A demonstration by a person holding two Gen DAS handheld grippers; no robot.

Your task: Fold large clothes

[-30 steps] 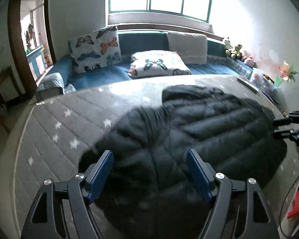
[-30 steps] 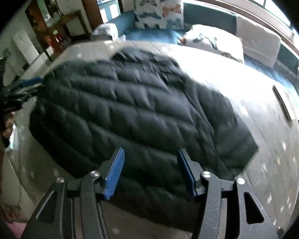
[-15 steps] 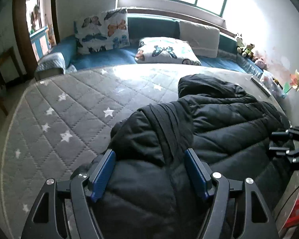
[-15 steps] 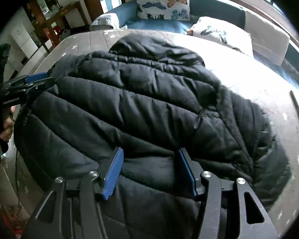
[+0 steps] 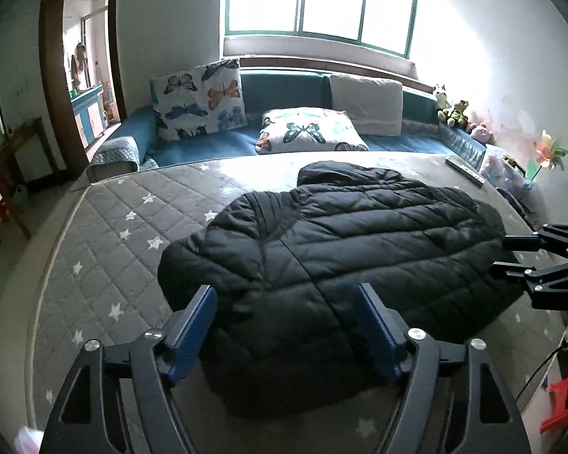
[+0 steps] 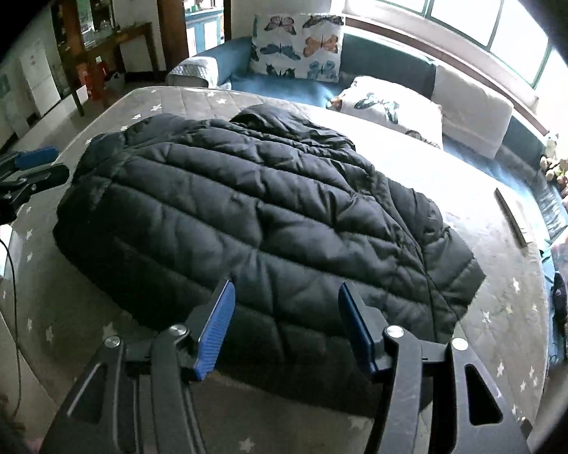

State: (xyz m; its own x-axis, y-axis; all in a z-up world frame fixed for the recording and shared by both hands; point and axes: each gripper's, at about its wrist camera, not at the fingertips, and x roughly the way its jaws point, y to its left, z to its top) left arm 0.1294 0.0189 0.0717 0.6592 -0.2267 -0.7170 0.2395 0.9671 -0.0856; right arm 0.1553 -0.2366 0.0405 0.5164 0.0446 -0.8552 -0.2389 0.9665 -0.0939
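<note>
A black quilted puffer jacket (image 5: 340, 249) lies on the grey star-patterned mattress (image 5: 106, 242), hood toward the sofa, its left sleeve folded over the body. It also shows in the right wrist view (image 6: 253, 212). My left gripper (image 5: 287, 325) is open and empty above the jacket's near left corner. My right gripper (image 6: 284, 321) is open and empty above the jacket's near edge. The right gripper shows at the right edge of the left wrist view (image 5: 511, 257), and the left gripper at the left edge of the right wrist view (image 6: 38, 168).
A blue sofa (image 5: 223, 143) with butterfly cushions (image 5: 197, 98) and a white cushion (image 5: 365, 104) runs behind the mattress under the window. A remote (image 5: 465, 170) lies on the far right of the mattress. Soft toys (image 5: 454, 111) sit at the right; a wooden table (image 6: 106, 49) stands left.
Both grippers have pulled back and up from the jacket, still open. The jacket now lies flatter with the left sleeve folded in.
</note>
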